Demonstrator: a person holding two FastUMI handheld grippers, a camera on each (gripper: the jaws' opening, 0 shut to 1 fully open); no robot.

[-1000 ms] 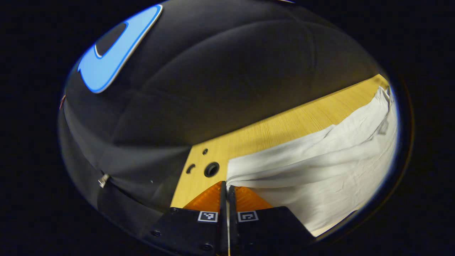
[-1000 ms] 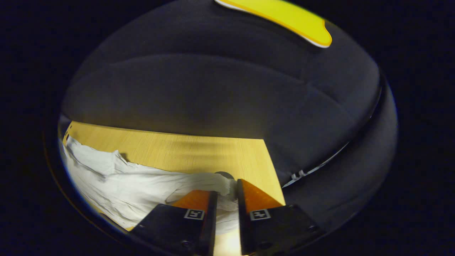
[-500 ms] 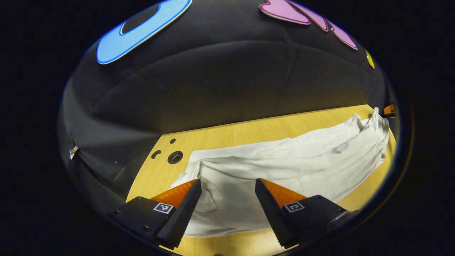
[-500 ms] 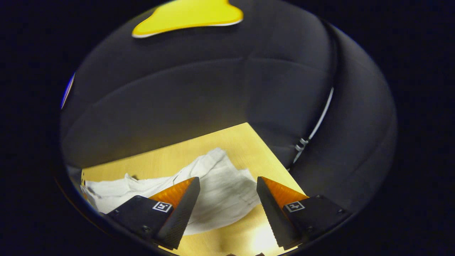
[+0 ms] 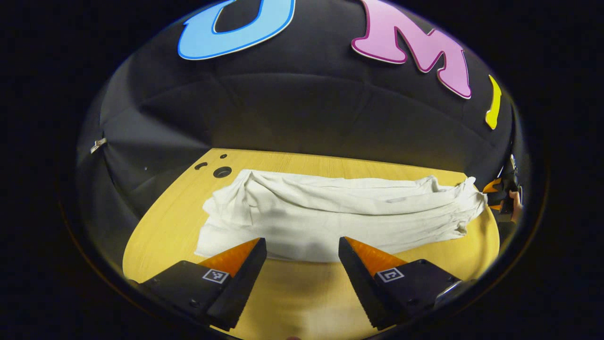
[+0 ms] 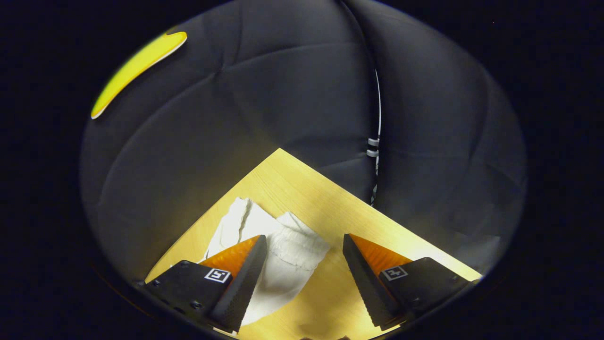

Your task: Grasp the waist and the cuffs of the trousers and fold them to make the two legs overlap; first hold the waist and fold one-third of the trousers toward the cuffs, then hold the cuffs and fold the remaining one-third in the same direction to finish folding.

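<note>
white trousers [image 5: 339, 215] lie folded lengthwise on the table [image 5: 292, 293]; both grippers' fingers spread, holding nothing.

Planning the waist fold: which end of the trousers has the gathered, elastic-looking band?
The end of the trousers by the right gripper: its edge is ribbed and puckered. The opposite end, by the table's holes, lies loose.

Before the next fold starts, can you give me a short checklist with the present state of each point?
1. Left gripper open, off the cloth: ok.
2. Right gripper open: ok.
3. Trousers lying on the table as one long strip: ok.
4. Legs overlapping exactly: cannot tell.
5. Gathered end within the right gripper's reach: ok.
6. Cloth smooth: not ok, wrinkled.
</note>
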